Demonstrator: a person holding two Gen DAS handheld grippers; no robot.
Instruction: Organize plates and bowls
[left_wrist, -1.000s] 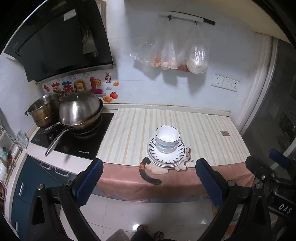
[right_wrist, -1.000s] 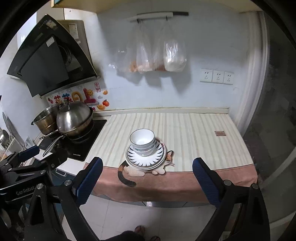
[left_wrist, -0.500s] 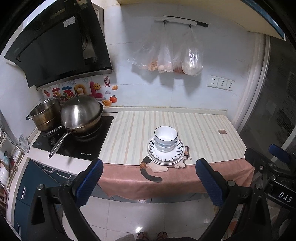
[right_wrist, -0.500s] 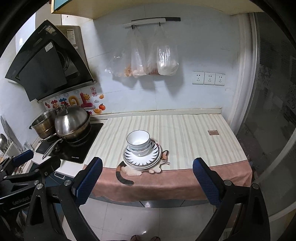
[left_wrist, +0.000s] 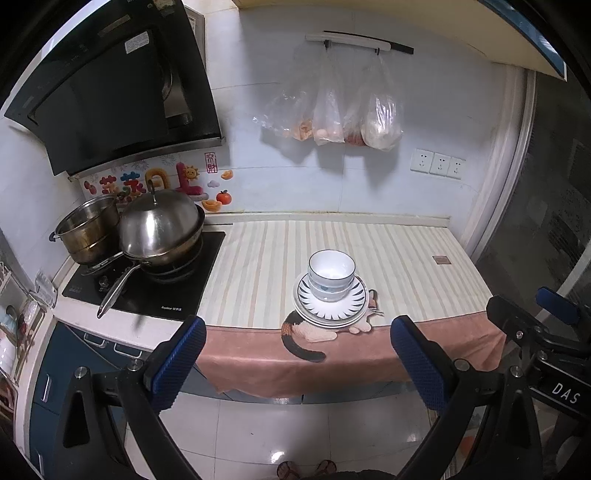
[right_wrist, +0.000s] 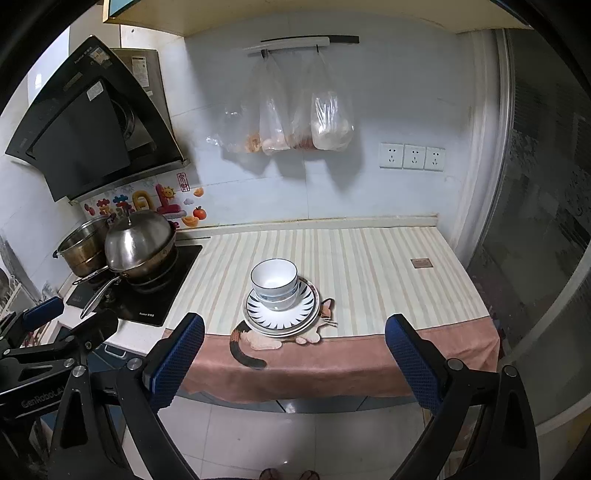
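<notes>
Left hand-held gripper (left_wrist: 295, 363) and right hand-held gripper (right_wrist: 293, 360) hover released, off the table (left_wrist: 406, 258); stacked bowls (left_wrist: 331, 271) sit on plates (left_wrist: 332, 306).

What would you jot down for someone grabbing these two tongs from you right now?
Left tongs: open, holding nothing, out over the floor in front of the counter.
Right tongs: open, holding nothing, also short of the counter.
Dishes: bowls nested on the plates, one pile on the cloth near its front edge, over the cat picture.
Done: everything seems stacked already.
Left: probably nothing, unless the pile belongs elsewhere; I cannot tell.
</notes>
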